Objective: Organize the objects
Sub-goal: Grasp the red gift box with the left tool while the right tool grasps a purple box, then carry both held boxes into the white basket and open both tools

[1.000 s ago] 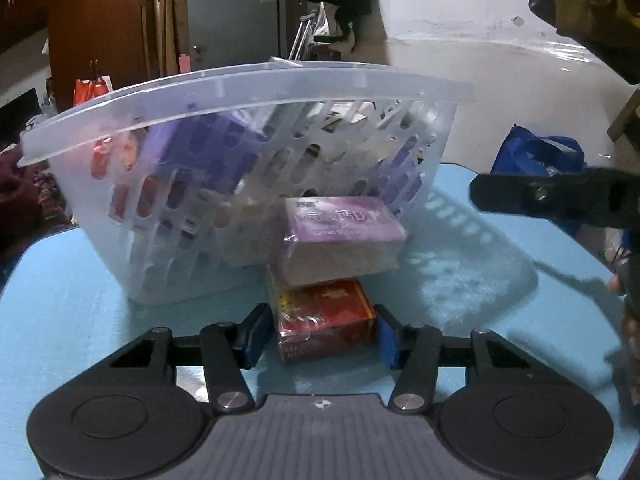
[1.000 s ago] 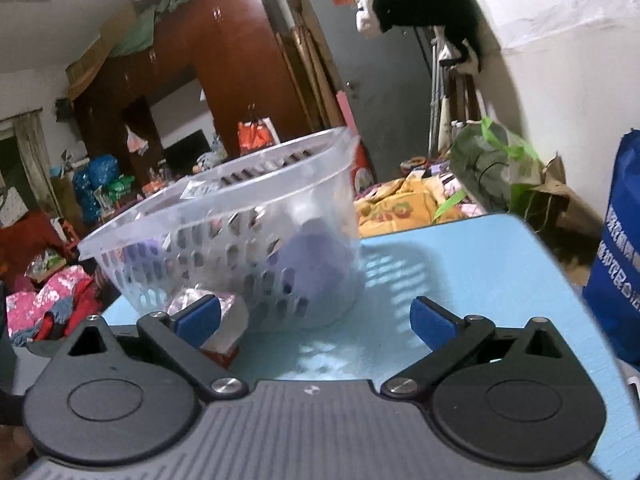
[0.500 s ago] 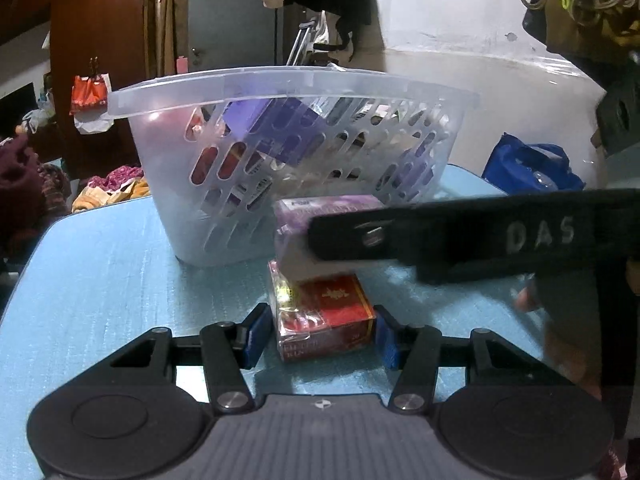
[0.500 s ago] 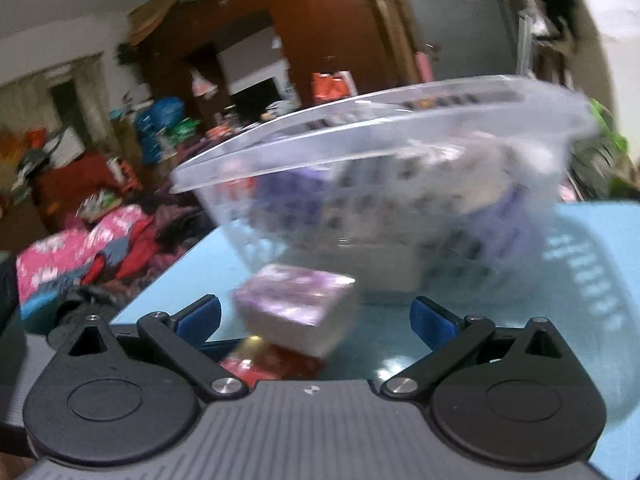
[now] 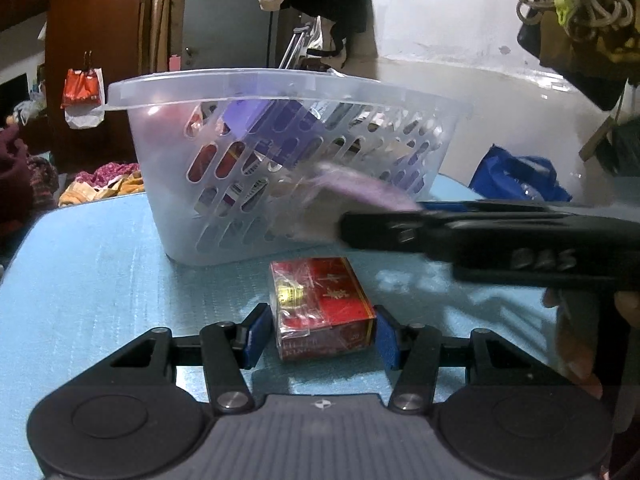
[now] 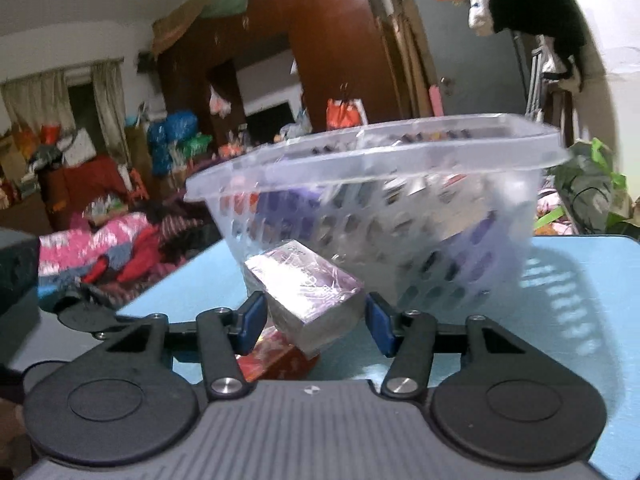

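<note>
Between right gripper (image 6: 315, 322) pads: purple box (image 6: 308, 286), lifted off desk (image 5: 100, 280), tilted, gripper seemingly clamped on it, though blur hides contact. Film-wrapped, stiff, light, slippery; grip flat sides mid-length. Red box (image 5: 322, 306) on desk between left gripper (image 5: 318, 334) pads: one touching, gap at other, not clamped. Slotted basket (image 5: 288, 84) just behind.

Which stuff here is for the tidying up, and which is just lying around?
For the job:
- clear plastic slotted basket
- red wrapped rectangular box, between the left tool
- purple wrapped rectangular box, in the right tool

Just lying about:
- blue bag
- pile of pink clothes
</note>
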The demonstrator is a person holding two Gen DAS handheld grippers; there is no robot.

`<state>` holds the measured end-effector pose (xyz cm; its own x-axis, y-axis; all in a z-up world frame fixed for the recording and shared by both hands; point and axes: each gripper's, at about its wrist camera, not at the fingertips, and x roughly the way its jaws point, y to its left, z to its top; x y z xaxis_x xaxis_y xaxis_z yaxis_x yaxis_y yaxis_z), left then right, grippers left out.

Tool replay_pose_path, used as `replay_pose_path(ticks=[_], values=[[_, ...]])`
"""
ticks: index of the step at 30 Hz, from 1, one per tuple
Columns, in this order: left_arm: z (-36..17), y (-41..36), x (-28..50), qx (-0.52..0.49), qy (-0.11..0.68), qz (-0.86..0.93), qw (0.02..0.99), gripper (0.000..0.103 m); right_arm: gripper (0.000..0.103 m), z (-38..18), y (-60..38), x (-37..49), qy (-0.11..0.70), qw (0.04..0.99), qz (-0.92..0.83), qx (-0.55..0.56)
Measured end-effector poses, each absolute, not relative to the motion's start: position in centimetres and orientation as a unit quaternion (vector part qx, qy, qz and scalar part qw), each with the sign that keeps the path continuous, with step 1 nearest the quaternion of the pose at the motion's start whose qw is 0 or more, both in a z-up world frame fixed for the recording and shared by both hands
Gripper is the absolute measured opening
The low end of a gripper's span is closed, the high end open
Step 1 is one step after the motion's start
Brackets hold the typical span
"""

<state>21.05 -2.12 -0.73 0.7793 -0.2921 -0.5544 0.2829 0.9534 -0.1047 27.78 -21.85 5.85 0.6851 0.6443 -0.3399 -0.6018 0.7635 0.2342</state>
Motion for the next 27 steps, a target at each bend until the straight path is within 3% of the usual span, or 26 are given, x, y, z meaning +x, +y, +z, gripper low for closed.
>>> replay_pose_path(ticks=[10, 17, 22, 26, 27], values=[[-0.6, 0.3, 19.9, -0.072, 0.245, -0.171, 0.952, 0.057, 0.057, 6.4, -24.6, 26.7, 0.16, 0.929, 0.324, 0.083], [0.7, 0.7, 16.5, -0.082, 0.128, -0.169, 0.974, 0.057, 0.057, 7.7, -25.0, 24.6, 0.097, 0.935, 0.33, 0.083], [6.9, 1.0, 17.4, -0.109, 0.063, -0.175, 0.976, 0.057, 0.057, 14.0, -23.0, 26.3, 0.059, 0.951, 0.303, 0.028], [11.2, 0.4, 22.9, -0.091, 0.106, -0.133, 0.981, 0.058, 0.058, 16.9, -20.7, 31.9, 0.086, 0.962, 0.258, -0.02], [11.5, 0.3, 24.2, -0.09, 0.118, -0.127, 0.981, 0.061, 0.062, 17.0, -20.4, 33.1, 0.093, 0.963, 0.254, -0.02]])
